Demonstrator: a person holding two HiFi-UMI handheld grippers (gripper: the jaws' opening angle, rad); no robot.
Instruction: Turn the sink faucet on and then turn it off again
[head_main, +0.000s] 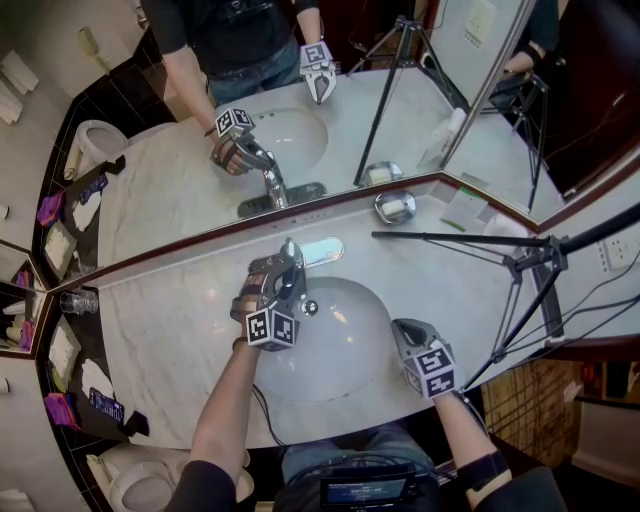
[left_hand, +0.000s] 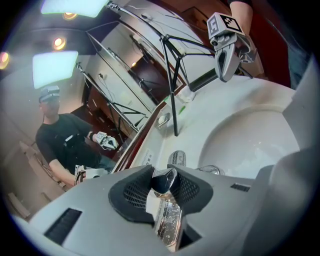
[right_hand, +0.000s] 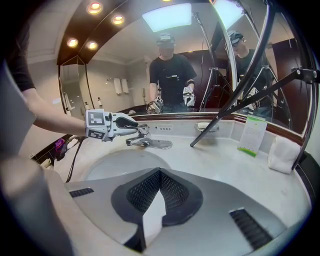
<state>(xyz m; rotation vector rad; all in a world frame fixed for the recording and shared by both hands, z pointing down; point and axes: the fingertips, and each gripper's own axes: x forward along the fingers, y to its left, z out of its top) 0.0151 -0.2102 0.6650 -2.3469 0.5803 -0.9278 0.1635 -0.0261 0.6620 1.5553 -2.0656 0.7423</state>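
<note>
Left gripper (left_hand: 164, 186) pinches the faucet handle (left_hand: 165, 178) between its jaws. Water seemingly isn't running, so lifting the handle comes next. Right gripper (right_hand: 158, 176) hangs empty, jaws pressed together.

left gripper (head_main: 288, 262): reached forward, angled down, marker cube facing back toward the person. jaws partly closed, both pads pressed on the sides of the faucet lever (left_hand: 165, 180).
left forearm (head_main: 222, 405): bare, stretched forward.
right gripper (head_main: 404, 329): held nearer the body, angled down. jaws together, nothing between them.
right forearm (head_main: 458, 420): bare, dark band (head_main: 482, 468) lower down the arm.
</note>
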